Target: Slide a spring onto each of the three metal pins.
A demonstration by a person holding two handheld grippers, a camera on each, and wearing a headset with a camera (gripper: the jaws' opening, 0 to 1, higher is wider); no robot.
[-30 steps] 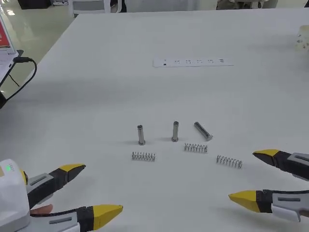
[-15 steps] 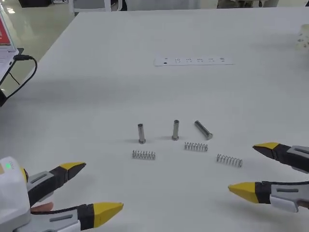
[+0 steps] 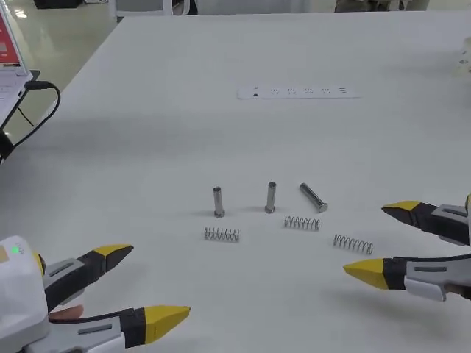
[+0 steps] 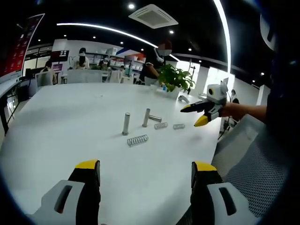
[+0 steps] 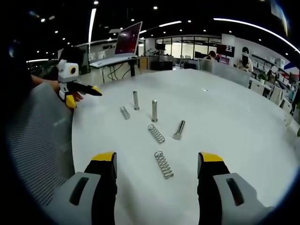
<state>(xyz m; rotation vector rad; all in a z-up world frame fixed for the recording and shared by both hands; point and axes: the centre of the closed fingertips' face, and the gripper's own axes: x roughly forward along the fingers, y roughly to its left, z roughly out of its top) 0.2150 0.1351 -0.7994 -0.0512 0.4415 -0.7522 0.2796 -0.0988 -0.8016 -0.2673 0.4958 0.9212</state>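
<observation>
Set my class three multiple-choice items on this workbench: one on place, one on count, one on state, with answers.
1. In the head view, the lying metal pin is: A left of the two upright pins; B right of them; C between them.
2. Springs on the table: A two; B three; C four.
3. The right hand-held gripper is: A open; B shut on a spring; C shut on a pin.
Answers: 1 B, it ends the row's right side. 2 B, three lie loose. 3 A, its jaws stand apart, gripping nothing.
</observation>
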